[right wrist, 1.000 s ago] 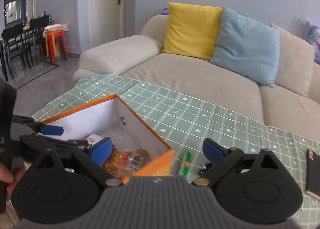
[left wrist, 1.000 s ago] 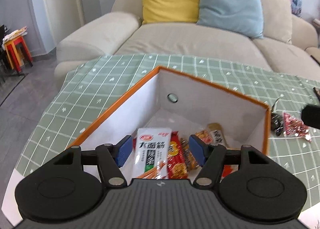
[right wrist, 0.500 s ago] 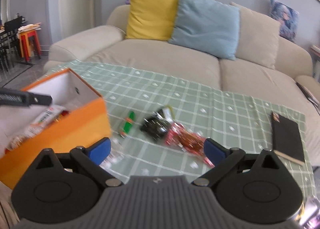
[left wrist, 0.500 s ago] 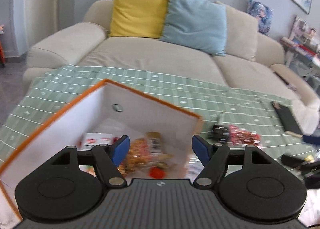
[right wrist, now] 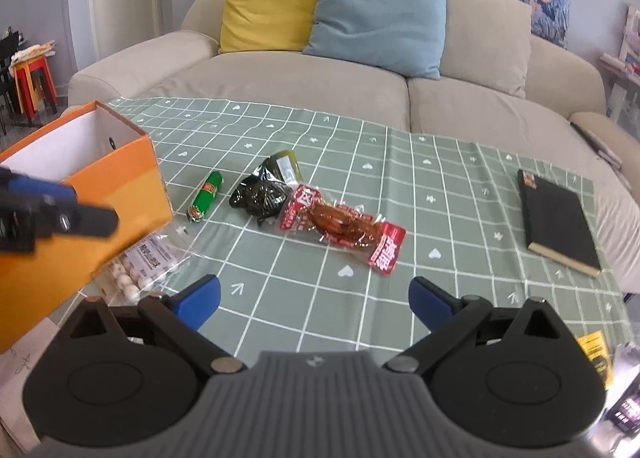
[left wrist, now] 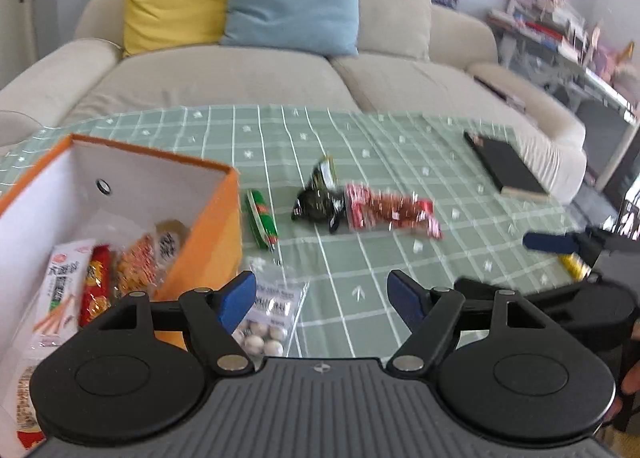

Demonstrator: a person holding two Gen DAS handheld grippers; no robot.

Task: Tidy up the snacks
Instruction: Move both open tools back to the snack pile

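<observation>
An orange box (left wrist: 208, 225) (right wrist: 120, 181) with white inside stands at the table's left and holds several snack packets (left wrist: 100, 278). On the green checked cloth lie a green sausage (right wrist: 206, 195) (left wrist: 262, 219), a black packet (right wrist: 264, 189) (left wrist: 318, 201), a red packet (right wrist: 344, 227) (left wrist: 388, 209) and a clear bag of white balls (right wrist: 140, 262) (left wrist: 268, 306) by the box. My left gripper (left wrist: 322, 300) is open and empty, over the bag of balls' right edge. My right gripper (right wrist: 314, 300) is open and empty, near the table's front, short of the red packet.
A black notebook (right wrist: 558, 219) (left wrist: 506, 167) lies at the table's right. A beige sofa (right wrist: 320, 77) with yellow and blue cushions stands behind the table. A yellow packet (right wrist: 596, 350) lies at the front right edge.
Both grippers have swung right, away from the box. The loose snacks on the cloth have come into both views. Both stay open and empty.
</observation>
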